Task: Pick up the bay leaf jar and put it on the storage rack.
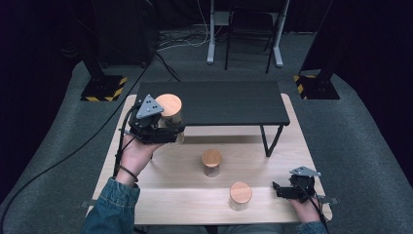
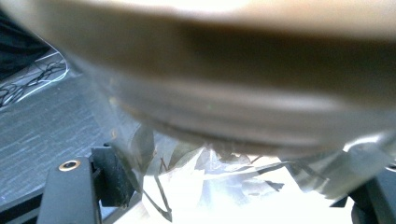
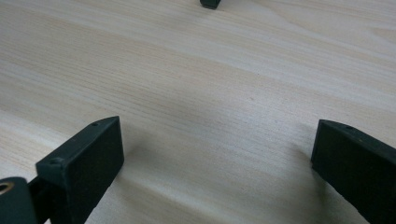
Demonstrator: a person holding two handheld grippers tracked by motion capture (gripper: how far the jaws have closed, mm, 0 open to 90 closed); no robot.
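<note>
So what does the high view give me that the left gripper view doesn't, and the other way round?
High view alone: two more wooden-lidded glass jars standing on the light wooden table, one mid-table, one nearer the person; the black raised shelf; the right claw low by the table's right edge. Left gripper view alone: close detail of the clear glass wall, with a black pad against it. Both: the left claw shut on the wooden-lidded glass jar, lifted off the table.

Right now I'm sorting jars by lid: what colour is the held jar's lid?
Light wood-brown lid on the clear jar; clearest in the high view.
</note>
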